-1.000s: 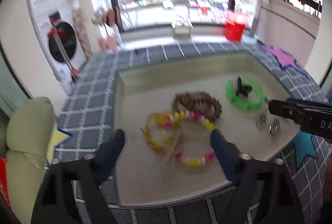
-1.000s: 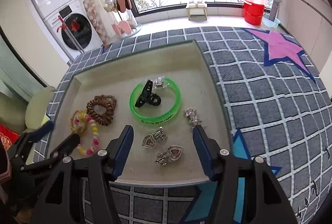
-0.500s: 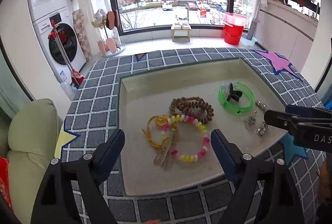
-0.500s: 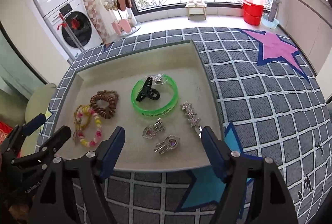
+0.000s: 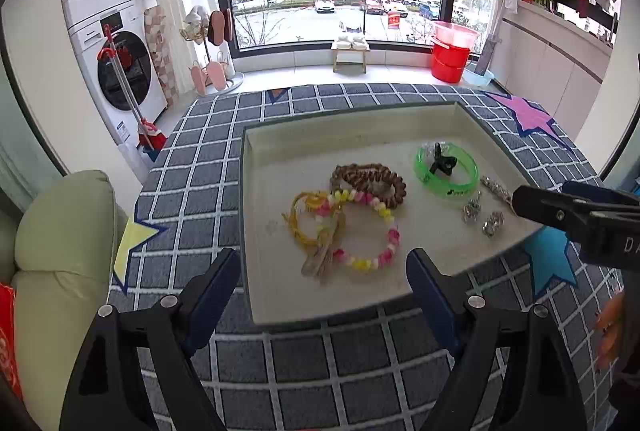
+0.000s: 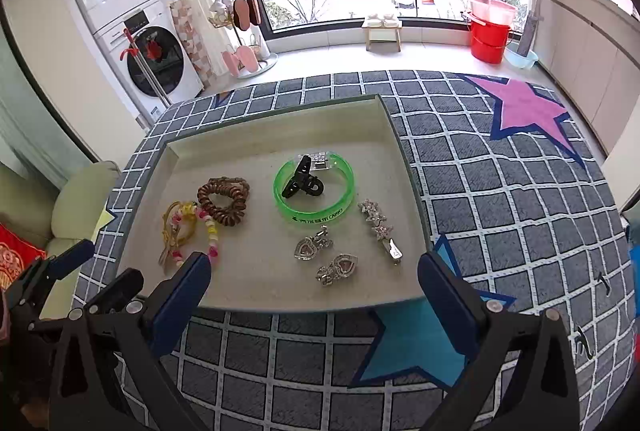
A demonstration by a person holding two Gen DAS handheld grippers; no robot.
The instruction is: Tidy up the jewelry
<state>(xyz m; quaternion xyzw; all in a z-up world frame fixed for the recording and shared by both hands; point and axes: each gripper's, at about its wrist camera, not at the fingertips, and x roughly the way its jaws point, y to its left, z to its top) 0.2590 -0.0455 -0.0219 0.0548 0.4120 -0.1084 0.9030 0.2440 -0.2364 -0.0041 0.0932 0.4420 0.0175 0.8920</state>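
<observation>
Both my grippers have pulled back and up from the tray [image 6: 396,151] since a second ago; more checked rug [image 6: 500,191] shows in front of it now. The right gripper [image 6: 314,285] has just been opening, jaws now spread wide with nothing between them, hovering over the tray's near edge. Its blue fingertips [image 6: 184,279] sit clear of all jewelry. The left gripper [image 5: 324,283] is also wide apart and empty, hanging over the near rim on the left side.

All the jewelry lies loose in the tray. The green bangle [image 6: 344,199] sits mid-tray with a black claw clip [image 6: 302,183] lying inside its ring. A brown coil hair tie [image 6: 224,199] is left of it, touching a pink-and-yellow bead bracelet [image 5: 384,215] that overlaps a yellow cord bracelet [image 5: 298,223]. Near the front right are two silver heart earrings [image 6: 308,247], side by side, and a star hair clip [image 6: 378,227] just right of them, lying at a slant.

From the left view, the right gripper's black finger pokes in from the right edge, above the tray's right corner.
</observation>
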